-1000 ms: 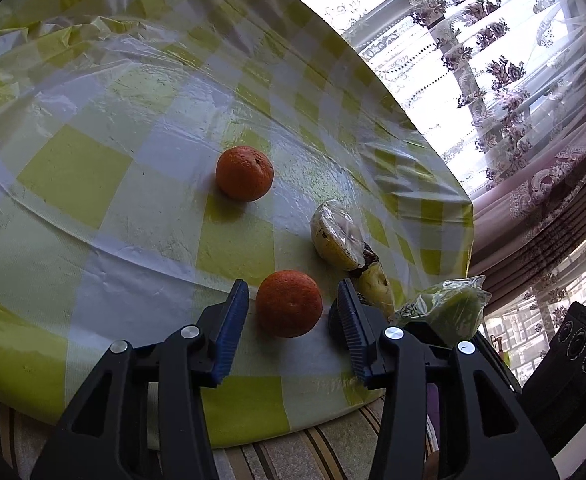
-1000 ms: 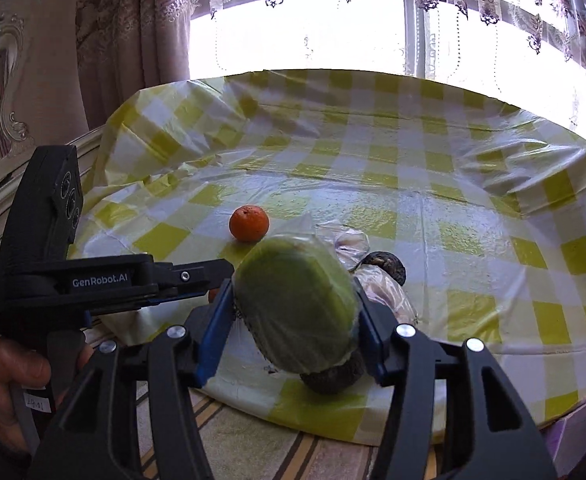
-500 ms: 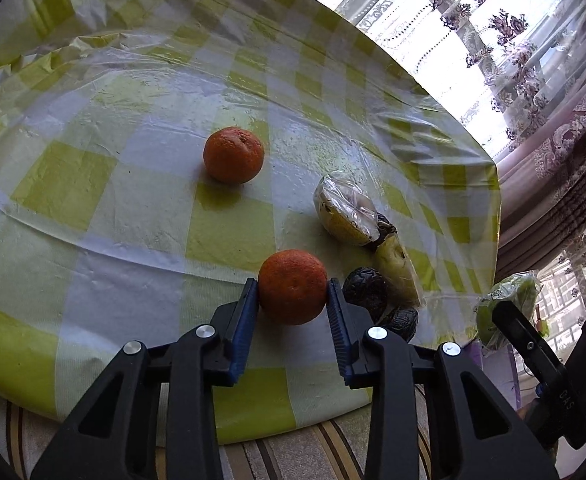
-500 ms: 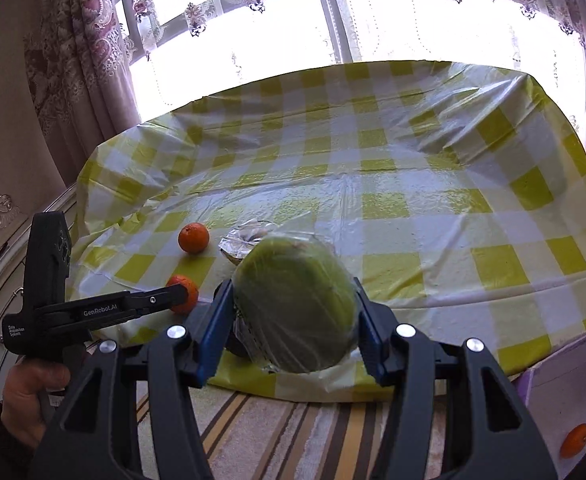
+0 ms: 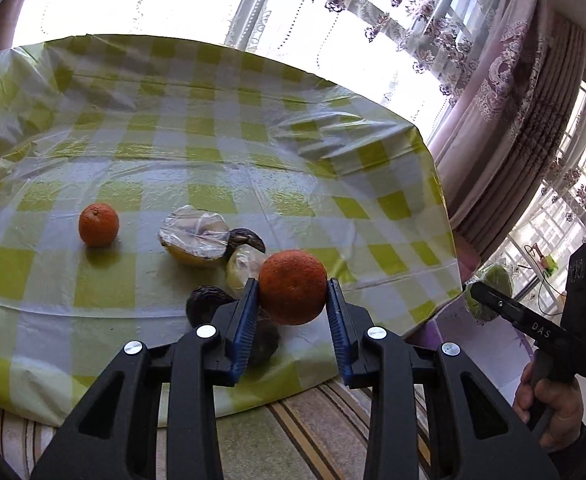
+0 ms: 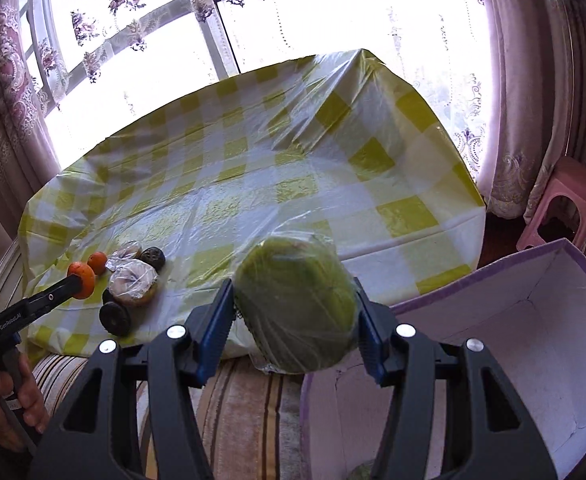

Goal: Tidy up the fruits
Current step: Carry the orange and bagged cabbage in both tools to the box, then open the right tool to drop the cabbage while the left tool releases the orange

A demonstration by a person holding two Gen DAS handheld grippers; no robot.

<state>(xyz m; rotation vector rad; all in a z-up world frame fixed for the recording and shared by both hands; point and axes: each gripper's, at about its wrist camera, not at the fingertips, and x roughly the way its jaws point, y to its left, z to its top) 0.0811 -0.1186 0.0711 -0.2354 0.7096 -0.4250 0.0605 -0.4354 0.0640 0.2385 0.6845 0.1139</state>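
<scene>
While a second orange sits far left on the checked tablecloth, beside wrapped fruit and dark fruit, the left gripper clamps an orange lifted clear of the cloth — further right, the right gripper squeezes a wrapped green fruit near the purple-edged box.

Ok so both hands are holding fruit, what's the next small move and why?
Probably carry the right gripper a little further over the purple box and lower the wrapped green fruit in: it hangs at the box's near rim, jaws shut on it.
</scene>
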